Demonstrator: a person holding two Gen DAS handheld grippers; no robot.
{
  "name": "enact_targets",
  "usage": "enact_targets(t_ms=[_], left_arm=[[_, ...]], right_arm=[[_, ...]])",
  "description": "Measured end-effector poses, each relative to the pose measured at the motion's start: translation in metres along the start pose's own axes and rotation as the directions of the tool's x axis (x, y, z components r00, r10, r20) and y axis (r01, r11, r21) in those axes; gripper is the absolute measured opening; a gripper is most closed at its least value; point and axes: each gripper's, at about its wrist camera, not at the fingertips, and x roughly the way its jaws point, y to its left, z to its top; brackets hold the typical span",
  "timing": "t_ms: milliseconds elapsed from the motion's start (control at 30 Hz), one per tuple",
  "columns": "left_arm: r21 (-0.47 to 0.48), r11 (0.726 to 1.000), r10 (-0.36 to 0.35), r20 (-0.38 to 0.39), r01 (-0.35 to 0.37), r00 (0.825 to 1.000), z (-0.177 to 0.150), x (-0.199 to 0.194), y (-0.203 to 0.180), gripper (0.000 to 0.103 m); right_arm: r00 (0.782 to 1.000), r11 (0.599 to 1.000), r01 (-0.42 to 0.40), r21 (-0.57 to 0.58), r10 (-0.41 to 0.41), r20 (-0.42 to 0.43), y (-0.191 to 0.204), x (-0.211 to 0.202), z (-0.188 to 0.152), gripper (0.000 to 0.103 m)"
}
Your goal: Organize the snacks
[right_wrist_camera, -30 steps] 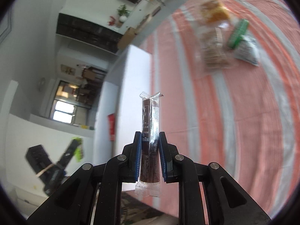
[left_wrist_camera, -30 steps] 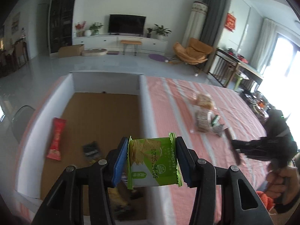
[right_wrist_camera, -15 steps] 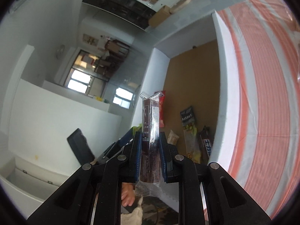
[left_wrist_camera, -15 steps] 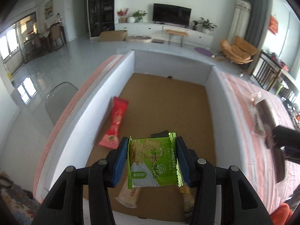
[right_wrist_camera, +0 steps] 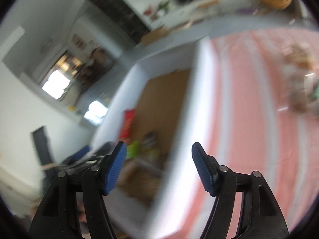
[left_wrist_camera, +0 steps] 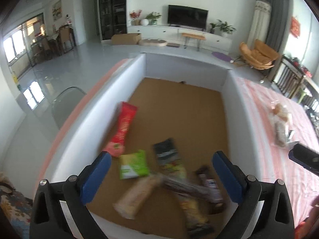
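My left gripper (left_wrist_camera: pixel 159 174) is open and empty above the near end of a white box (left_wrist_camera: pixel 95 119) with a brown floor. In the box lie a green cracker packet (left_wrist_camera: pixel 134 164), a red packet (left_wrist_camera: pixel 122 131), a dark packet (left_wrist_camera: pixel 169 157), a tan bar (left_wrist_camera: pixel 135 196) and a blurred dark brown bar (left_wrist_camera: pixel 189 189). My right gripper (right_wrist_camera: pixel 159 169) is open and empty, over the box's right wall (right_wrist_camera: pixel 191 107). The right wrist view is blurred. Several snacks (left_wrist_camera: pixel 279 123) lie on the striped cloth to the right.
The table has a pink and white striped cloth (left_wrist_camera: pixel 269 103). The right gripper's tip (left_wrist_camera: pixel 305 157) shows at the right edge of the left wrist view. A chair (left_wrist_camera: pixel 65 101) stands left of the table. A living room lies beyond.
Both grippers have opened. The green cracker packet has dropped from the left gripper into the box, and the dark brown bar has left the right gripper and lies blurred in the box.
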Motion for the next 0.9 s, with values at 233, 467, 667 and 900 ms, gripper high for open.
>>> enact_targets(t_ms=[233, 467, 667, 900], left_arm=[[0.131, 0.974, -0.191, 0.029, 0.186, 0.981, -0.003, -0.024, -0.102, 0.101], [0.306, 0.874, -0.371, -0.079, 0.377, 0.925, -0.038, -0.026, -0.233, 0.101], [0.362, 0.868, -0.315, -0.130, 0.341, 0.940, -0.074, 0.026, -0.296, 0.101], [0.341, 0.904, -0.222, -0.144, 0.259, 0.964, -0.087, 0.084, -0.299, 0.101]], right_arm=[[0.803, 0.806, 0.584, 0.091, -0.591, 0.075, -0.134, -0.046, -0.072, 0.072], [0.687, 0.672, 0.692, 0.265, -0.725, 0.047, -0.202, -0.084, -0.097, 0.072], [0.699, 0.673, 0.665, 0.324, -0.714, 0.050, -0.215, -0.095, -0.100, 0.072], [0.704, 0.676, 0.657, 0.334, -0.709, 0.049, -0.223, -0.089, -0.103, 0.073]])
